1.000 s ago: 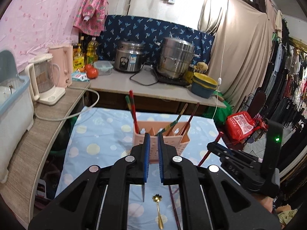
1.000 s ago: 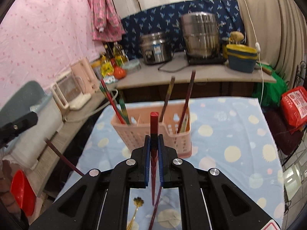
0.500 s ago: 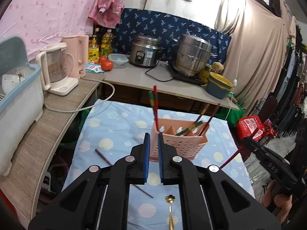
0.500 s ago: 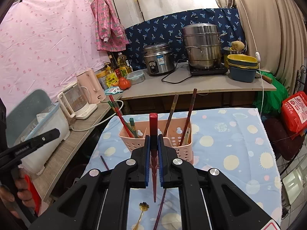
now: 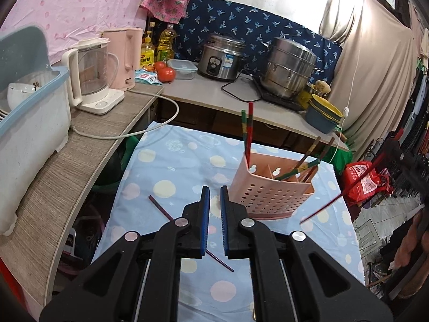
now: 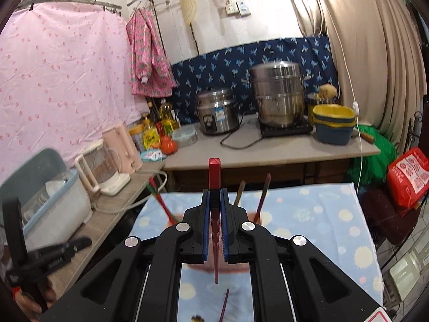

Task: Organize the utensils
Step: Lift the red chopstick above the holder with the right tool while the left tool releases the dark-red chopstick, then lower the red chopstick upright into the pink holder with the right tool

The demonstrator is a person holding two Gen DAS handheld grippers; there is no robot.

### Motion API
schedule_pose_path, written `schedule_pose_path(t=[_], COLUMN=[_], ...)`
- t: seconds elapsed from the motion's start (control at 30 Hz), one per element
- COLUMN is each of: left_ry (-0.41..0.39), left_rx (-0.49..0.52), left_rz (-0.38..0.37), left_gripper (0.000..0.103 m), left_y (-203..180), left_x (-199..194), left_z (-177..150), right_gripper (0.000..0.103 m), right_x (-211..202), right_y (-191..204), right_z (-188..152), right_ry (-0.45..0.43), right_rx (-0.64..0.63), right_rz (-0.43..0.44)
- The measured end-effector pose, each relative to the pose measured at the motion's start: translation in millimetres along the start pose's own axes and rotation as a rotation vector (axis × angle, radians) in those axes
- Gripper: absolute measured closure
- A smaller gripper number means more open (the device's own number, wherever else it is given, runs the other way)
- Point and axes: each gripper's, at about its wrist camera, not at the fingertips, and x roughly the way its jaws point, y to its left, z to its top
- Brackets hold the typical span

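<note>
Right gripper (image 6: pixel 214 225) clamps red chopstick (image 6: pixel 214 177) upright between its fingers, presumably for dropping into pink caddy (image 5: pixel 270 196). Left gripper (image 5: pixel 213 209): narrow gap, empty; purple chopstick (image 5: pixel 161 209) lies below its fingers.

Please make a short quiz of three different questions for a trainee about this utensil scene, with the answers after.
1. True or false: the right gripper is shut on a red chopstick.
2. Multiple choice: where does the dark loose chopstick lie? A) inside the pink basket B) on the dotted blue cloth, left of the basket C) on the grey counter
3. Fill in: between the fingers of the left gripper there is ____.

Key: 1 true; 2 B; 3 nothing
</note>
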Motion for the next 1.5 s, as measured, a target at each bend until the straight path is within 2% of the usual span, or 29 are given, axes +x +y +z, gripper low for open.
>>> schedule_pose_path(t=[0.17,0.33,0.4,0.43,0.6,0.77,0.93,1.17,1.27,1.5], left_ry=[0.009,0.062,0.093,0.103,0.177,0.257,0.298,0.376,0.367,0.356], left_rx=[-0.011,-0.064,-0.111,-0.133,-0.2,-0.272,-0.289,-0.306,-0.298,-0.299], left_rz=[0.019,0.052,0.053,0.051,0.096,0.111,0.152,0.158,0.179,0.185], left_gripper=[0.095,0.093,0.079,0.076,0.071,0.071,0.071,0.073,0.085,0.091], left_y=[13,39,55,62,90,108,114,115,115,117], left_x=[10,41,58,65,112,154,183,211,213,220], left_z=[3,4,1,0,-9,-19,-21,-39,-42,-38], right_gripper=[0.096,0.096,0.096,0.096,0.096,0.096,0.096,0.096,0.096,0.096], right_x=[11,23,25,26,30,36,50,63,63,68], right_y=[3,11,14,16,17,13,7,0,0,-2], right_z=[26,33,32,31,26,25,21,17,18,16], right_ry=[-0.06,-0.066,-0.062,-0.057,-0.047,-0.036,-0.013,0.005,0.005,0.016], right_rx=[0.016,0.019,0.016,0.013,0.014,0.016,0.023,0.028,0.027,0.024], right_rz=[0.01,0.033,0.039,0.042,0.047,0.035,0.026,0.018,0.018,0.023])
